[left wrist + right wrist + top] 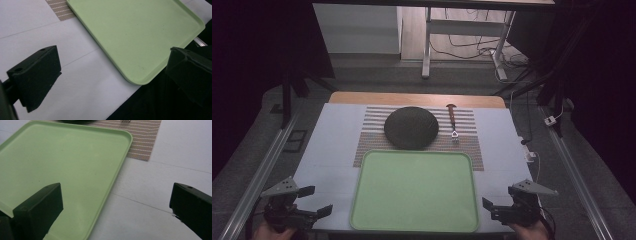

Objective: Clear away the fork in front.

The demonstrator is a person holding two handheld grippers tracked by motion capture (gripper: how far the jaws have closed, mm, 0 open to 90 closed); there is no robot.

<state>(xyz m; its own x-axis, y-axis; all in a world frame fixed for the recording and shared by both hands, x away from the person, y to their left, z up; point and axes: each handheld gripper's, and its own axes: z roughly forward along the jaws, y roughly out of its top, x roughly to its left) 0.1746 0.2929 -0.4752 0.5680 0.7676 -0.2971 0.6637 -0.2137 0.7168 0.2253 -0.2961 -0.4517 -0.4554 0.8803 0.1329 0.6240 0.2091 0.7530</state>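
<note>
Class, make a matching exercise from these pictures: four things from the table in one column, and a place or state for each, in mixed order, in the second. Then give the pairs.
Things:
1. tray
2. plate
3. fork
4. left tool

Places or states:
A. right of the dark round dish, on the striped mat
B. open, holding nothing
C. nearest the person, between the two tools
D. on the mat, just behind the green thing

Pairs: 1-C, 2-D, 3-A, 4-B

In the right gripper view the top edge cuts off the fork and the dark plate. In the high view the hands are cut off at the bottom edge, and the fork's tines are too small to count.
</note>
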